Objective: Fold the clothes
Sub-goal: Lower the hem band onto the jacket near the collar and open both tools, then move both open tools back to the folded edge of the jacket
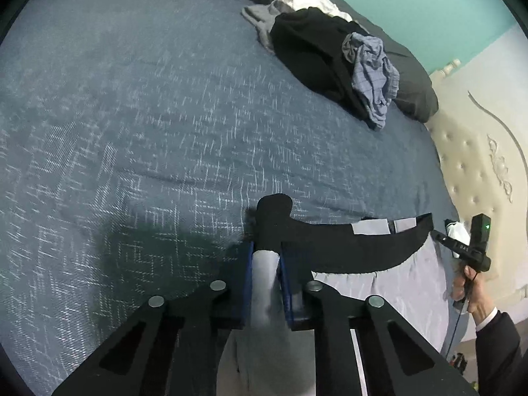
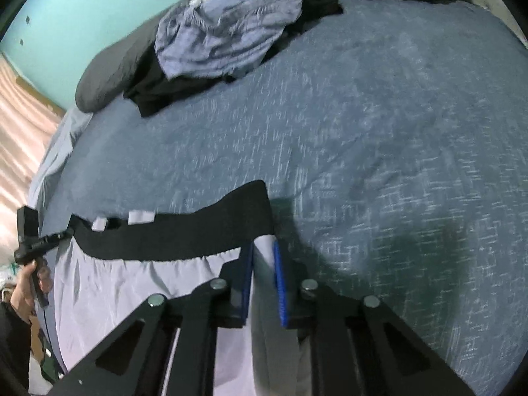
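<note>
Left gripper point(image 1: 266, 264): matte black slotted arms, round silver screws, blue finger pads point(image 1: 245, 277). Right gripper point(image 2: 264, 270): same build. Dark jacket sleeve point(image 1: 505, 340), white shirt cuff point(image 1: 486, 317), thin black cable.

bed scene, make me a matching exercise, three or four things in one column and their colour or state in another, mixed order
Things:
1. waistband
2. bedspread
3. wall
4. left claw

Colour or state:
a. turquoise
b. shut on pale grey cloth
c. black
d. blue-grey with pale flecks

Pairs: 1-c, 2-d, 3-a, 4-b
</note>
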`<action>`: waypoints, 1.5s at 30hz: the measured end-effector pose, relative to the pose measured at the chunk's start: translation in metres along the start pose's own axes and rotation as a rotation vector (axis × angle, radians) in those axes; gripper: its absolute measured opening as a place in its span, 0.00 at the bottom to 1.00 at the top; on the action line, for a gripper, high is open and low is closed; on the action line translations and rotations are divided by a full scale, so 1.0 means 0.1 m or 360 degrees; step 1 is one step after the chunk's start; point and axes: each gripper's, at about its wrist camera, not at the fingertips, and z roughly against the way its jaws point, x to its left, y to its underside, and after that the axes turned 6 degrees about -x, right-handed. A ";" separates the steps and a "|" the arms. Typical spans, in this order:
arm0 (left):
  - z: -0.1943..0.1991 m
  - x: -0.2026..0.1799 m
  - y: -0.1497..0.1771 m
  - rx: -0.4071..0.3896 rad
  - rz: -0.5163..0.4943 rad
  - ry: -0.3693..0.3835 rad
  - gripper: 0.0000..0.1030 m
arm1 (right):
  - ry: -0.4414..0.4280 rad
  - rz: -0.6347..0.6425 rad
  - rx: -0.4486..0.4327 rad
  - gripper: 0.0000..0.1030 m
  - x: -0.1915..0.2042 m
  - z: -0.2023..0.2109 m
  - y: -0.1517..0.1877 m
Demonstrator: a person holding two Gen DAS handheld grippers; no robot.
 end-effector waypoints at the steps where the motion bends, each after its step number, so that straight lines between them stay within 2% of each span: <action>1: 0.02 -0.01 -0.01 -0.0011 -0.0010 -0.0005 0.14 | 0.0005 -0.0003 -0.0025 0.10 0.00 0.04 -0.01; 5: 0.04 -0.03 -0.05 -0.0034 -0.0021 -0.0040 0.13 | 0.0071 -0.0005 -0.0064 0.10 0.03 0.12 -0.03; 11: -0.05 -0.03 -0.07 0.0007 -0.0017 -0.0117 0.14 | 0.0183 -0.0010 -0.0082 0.10 0.07 0.21 -0.04; 14: -0.01 -0.07 -0.07 0.0024 -0.0010 -0.0144 0.19 | 0.0240 -0.0013 -0.0091 0.14 0.10 0.25 -0.05; 16: 0.12 -0.12 -0.08 -0.0006 -0.0024 -0.0158 0.29 | 0.0277 -0.0015 -0.0097 0.17 0.12 0.28 -0.06; 18: 0.30 -0.15 -0.08 -0.0040 -0.0036 -0.0188 0.30 | 0.0315 -0.0016 -0.0103 0.18 0.13 0.31 -0.06; 22: 0.74 -0.27 -0.02 -0.0111 -0.0063 -0.0211 0.30 | 0.0199 0.0021 -0.0050 0.18 0.45 0.51 0.25; 24: 0.94 -0.41 0.10 -0.0118 -0.0115 -0.0219 0.30 | 0.0140 0.0040 -0.0023 0.18 0.60 0.62 0.40; 27: 1.13 -0.66 0.44 -0.0059 -0.0163 -0.0174 0.30 | 0.0051 0.0069 0.0018 0.18 0.84 0.77 0.64; 34: 1.23 -1.11 1.27 0.0076 -0.0193 -0.0058 0.30 | -0.0155 0.0135 0.0112 0.18 1.40 1.13 1.19; 37: 1.21 -1.24 1.52 0.0120 -0.0231 -0.0052 0.30 | -0.0205 0.0167 0.0199 0.17 1.71 1.11 1.54; 41: 1.24 -1.30 1.75 0.0150 -0.0249 -0.0051 0.30 | -0.0242 0.0212 0.0276 0.17 2.03 1.03 1.92; 45: 1.26 -1.28 1.87 0.0163 -0.0236 -0.0071 0.30 | -0.0227 0.0194 0.0283 0.17 2.14 0.90 2.08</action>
